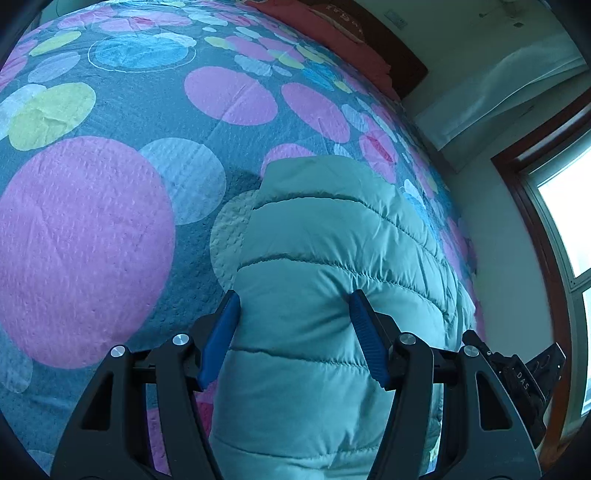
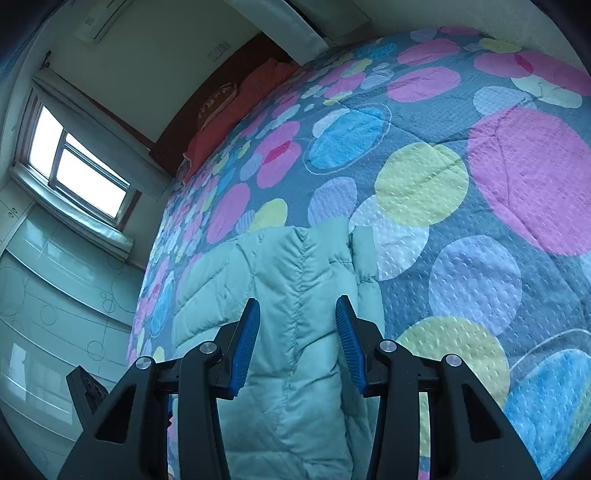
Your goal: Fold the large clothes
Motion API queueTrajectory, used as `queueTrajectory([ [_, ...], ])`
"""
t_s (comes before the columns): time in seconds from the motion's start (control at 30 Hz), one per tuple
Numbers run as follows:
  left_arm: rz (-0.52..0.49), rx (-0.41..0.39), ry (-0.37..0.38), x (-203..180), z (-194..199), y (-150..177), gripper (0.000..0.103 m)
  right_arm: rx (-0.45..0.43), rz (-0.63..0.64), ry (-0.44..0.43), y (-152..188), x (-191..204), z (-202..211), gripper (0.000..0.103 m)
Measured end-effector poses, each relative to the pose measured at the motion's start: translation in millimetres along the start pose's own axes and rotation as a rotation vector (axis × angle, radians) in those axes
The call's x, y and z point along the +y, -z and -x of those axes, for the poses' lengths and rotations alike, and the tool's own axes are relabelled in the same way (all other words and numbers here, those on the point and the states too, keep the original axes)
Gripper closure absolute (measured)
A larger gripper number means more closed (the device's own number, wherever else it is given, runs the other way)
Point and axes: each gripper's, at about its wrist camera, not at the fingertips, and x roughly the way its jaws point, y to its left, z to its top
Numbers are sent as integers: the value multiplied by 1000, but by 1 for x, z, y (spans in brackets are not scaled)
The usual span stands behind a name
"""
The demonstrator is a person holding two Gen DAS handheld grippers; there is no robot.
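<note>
A puffy teal quilted jacket (image 1: 332,221) lies on a bed with a spotted quilt (image 1: 92,240), its far edge toward the headboard. My left gripper (image 1: 294,295) has its blue pads pressed into the padding from both sides, creasing the fabric at the right fingertip. In the right wrist view the same jacket (image 2: 295,266) runs up between the pads of my right gripper (image 2: 298,300), which pinch a thick fold with a stitched seam down its middle. More of the jacket spreads past both fingers onto the quilt (image 2: 480,184). What lies under the grippers is hidden.
A red pillow or blanket (image 1: 332,33) (image 2: 240,122) lies at the dark wooden headboard. The bed's edge beside the jacket drops toward a wall with a window (image 1: 569,221) (image 2: 81,166) and glass-fronted cabinets (image 2: 44,295). A black part of the other tool (image 1: 535,380) shows nearby.
</note>
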Motion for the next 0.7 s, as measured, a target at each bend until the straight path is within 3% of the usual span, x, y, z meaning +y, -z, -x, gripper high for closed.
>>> queueTrajectory([
  [0.07,8,14,-17,1,-10,-1,39,23,-14,44,1,-9,-13,61],
  [0.23,-36,36,-42,1,-27,5,34,63,-75,33,9,-32,-36,61],
  [0.47,-77,12,-79,-2,-32,11,34,61,-66,30,14,-38,-43,62],
  [0.7,-77,28,-70,0,-31,10,32,61,-70,18,13,-39,-41,60],
])
